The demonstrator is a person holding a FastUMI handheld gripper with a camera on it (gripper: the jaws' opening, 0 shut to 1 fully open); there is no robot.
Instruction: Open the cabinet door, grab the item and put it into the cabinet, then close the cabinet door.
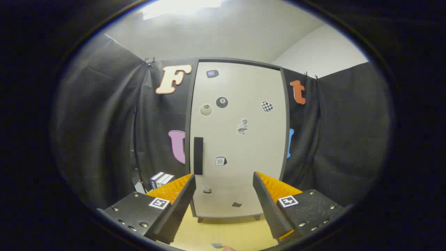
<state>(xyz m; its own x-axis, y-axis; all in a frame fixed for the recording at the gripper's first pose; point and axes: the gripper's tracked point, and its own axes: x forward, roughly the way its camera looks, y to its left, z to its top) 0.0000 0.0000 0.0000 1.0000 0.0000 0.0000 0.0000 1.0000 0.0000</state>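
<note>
1. A tall cabinet (240,139) stands upright on a pale yellow worktop (223,233), at the worktop's far edge, against the black cloth wall of the booth.
2. The cabinet door (244,167) is pale, set in a dark frame, and it is closed. Its face carries several small stickers, among them a black billiard ball, a pale ball, a chequered heart and a small calendar.
3. A dark upright handle (198,155) sits on the door's left side, about halfway up and close to the door's left edge.
4. The gripper (223,181) points straight at the lower half of the door. Its jaws stand wide apart and hold nothing; the open gap between them frames the bottom part of the door and a strip of bare worktop.
5. The handle lies just above and slightly inside the tip of the left jaw, beyond it and not touching it. The right jaw is well apart from the handle.
6. The cabinet rests on short dark feet, which show between the jaws where the door's lower edge meets the worktop.
7. A small stack of boxes (161,179), white and dark blue, stands on the worktop beside the cabinet's left side, just beyond the left jaw and partly hidden by it. Whether this is the item to be stored cannot be told.
8. A small grey object (216,245) lies at the near edge of the worktop, below the gap of the jaws; it is too small to identify.
</note>
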